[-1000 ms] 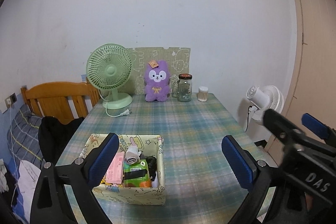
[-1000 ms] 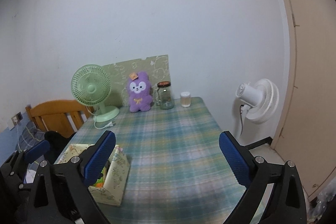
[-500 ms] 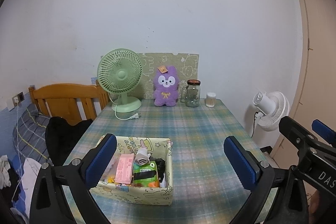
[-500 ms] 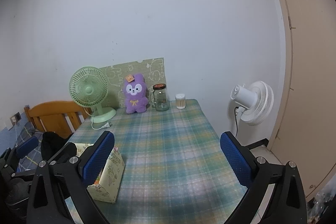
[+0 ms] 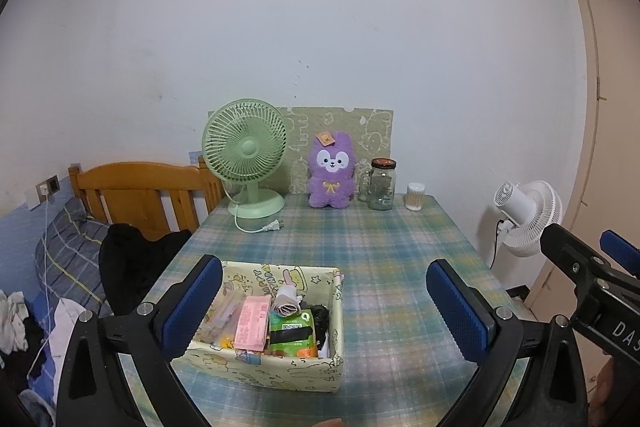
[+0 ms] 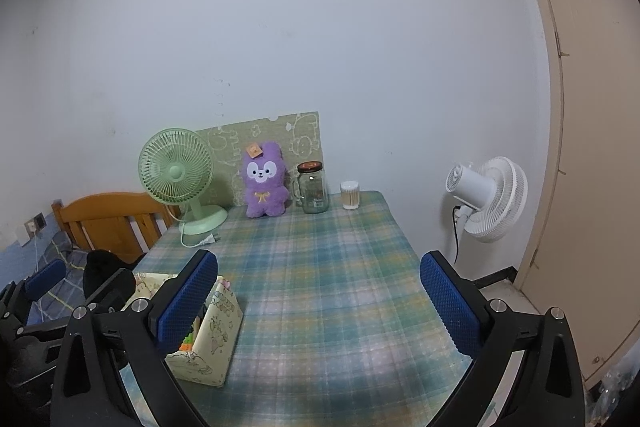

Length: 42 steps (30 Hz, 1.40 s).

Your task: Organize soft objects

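Both tongs wide open, holding nothing: left tongs (image 5: 324,301), right tongs (image 6: 318,301). Purple bunny toy (image 6: 265,181) sitting at 12 o'clock, far end of table (image 6: 320,279). Looks soft, light, squishy. Best squeezed round the tummy.

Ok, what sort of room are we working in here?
Probably a small bedroom at home: a wooden bed frame with bedding stands beside the cloth-covered table, which holds a plush toy, a green desk fan and a box of odds and ends.
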Each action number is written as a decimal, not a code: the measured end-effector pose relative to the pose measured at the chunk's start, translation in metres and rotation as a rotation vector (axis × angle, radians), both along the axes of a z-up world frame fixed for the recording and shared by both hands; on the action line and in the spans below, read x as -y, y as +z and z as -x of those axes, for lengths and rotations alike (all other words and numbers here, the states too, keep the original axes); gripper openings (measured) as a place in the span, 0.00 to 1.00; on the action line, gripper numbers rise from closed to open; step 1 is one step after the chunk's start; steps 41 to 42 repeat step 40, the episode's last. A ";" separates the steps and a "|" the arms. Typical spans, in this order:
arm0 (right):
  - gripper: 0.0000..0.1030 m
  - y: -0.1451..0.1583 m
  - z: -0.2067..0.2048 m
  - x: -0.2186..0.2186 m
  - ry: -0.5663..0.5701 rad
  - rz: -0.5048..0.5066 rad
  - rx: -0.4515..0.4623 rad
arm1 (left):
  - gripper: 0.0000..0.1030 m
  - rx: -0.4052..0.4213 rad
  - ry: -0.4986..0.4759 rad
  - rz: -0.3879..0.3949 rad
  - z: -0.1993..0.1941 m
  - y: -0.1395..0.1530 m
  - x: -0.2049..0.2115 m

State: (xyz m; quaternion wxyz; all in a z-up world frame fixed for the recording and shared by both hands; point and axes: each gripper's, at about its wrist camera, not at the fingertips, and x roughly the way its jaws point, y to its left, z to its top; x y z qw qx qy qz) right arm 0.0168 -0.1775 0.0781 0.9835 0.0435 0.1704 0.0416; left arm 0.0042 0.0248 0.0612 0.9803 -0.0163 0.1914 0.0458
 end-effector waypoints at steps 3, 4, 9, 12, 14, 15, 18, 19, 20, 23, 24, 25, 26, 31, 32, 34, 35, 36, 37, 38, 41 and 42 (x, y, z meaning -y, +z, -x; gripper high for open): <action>1.00 -0.002 -0.002 0.000 0.004 0.000 -0.007 | 1.00 0.010 0.011 -0.002 0.002 0.001 -0.002; 1.00 -0.002 -0.002 -0.001 0.007 0.003 -0.009 | 1.00 0.011 0.013 0.002 0.003 0.001 -0.003; 1.00 -0.002 -0.002 -0.003 0.020 0.011 -0.012 | 1.00 0.009 0.025 0.007 0.003 0.000 -0.004; 1.00 -0.003 -0.003 -0.003 0.023 0.012 -0.012 | 1.00 0.008 0.025 0.007 0.002 0.000 -0.004; 1.00 -0.004 -0.002 -0.003 0.020 0.013 -0.016 | 1.00 0.008 0.025 0.008 0.003 0.000 -0.004; 1.00 -0.004 -0.002 -0.003 0.017 0.013 -0.018 | 1.00 0.007 0.024 0.009 0.003 0.000 -0.004; 1.00 -0.004 -0.001 -0.001 0.012 0.012 -0.018 | 1.00 0.004 0.021 0.010 0.003 -0.001 -0.002; 1.00 -0.005 -0.001 -0.001 0.011 0.012 -0.017 | 1.00 0.004 0.018 0.009 0.003 -0.001 -0.002; 1.00 -0.005 0.000 0.000 0.009 0.011 -0.017 | 1.00 0.003 0.016 0.007 0.003 -0.001 -0.001; 1.00 -0.004 0.001 0.001 0.008 0.011 -0.016 | 1.00 0.004 0.011 0.006 0.003 -0.001 0.000; 1.00 -0.004 0.001 0.000 0.008 0.012 -0.016 | 1.00 0.005 0.011 0.006 0.003 -0.001 0.000; 1.00 -0.004 0.001 0.000 0.009 0.012 -0.015 | 1.00 0.004 0.011 0.007 0.003 -0.001 0.000; 1.00 -0.004 0.001 0.000 0.009 0.011 -0.016 | 1.00 0.004 0.010 0.007 0.002 -0.001 0.000; 1.00 -0.004 0.001 0.000 0.008 0.012 -0.015 | 1.00 0.002 0.009 0.008 0.001 -0.002 -0.001; 1.00 -0.004 0.001 0.000 0.007 0.011 -0.015 | 1.00 0.002 0.008 0.008 0.002 -0.002 -0.001; 1.00 -0.004 0.002 0.000 0.009 0.011 -0.015 | 1.00 0.003 0.008 0.008 0.002 -0.002 -0.001; 1.00 -0.004 0.002 0.001 0.009 0.012 -0.014 | 1.00 0.003 0.009 0.008 0.002 -0.002 0.000; 1.00 -0.004 0.002 0.001 0.009 0.012 -0.015 | 1.00 0.002 0.010 0.008 0.002 -0.002 0.000; 1.00 -0.004 0.002 0.001 0.010 0.011 -0.015 | 1.00 0.002 0.010 0.009 0.002 -0.002 0.000; 1.00 -0.004 0.002 0.001 0.011 0.011 -0.015 | 1.00 0.002 0.009 0.009 0.002 -0.002 -0.001; 1.00 -0.005 0.002 0.001 0.013 0.012 -0.017 | 1.00 0.001 0.010 0.009 0.002 -0.002 -0.001; 1.00 -0.005 0.002 0.001 0.013 0.012 -0.017 | 1.00 0.001 0.010 0.009 0.002 -0.002 -0.001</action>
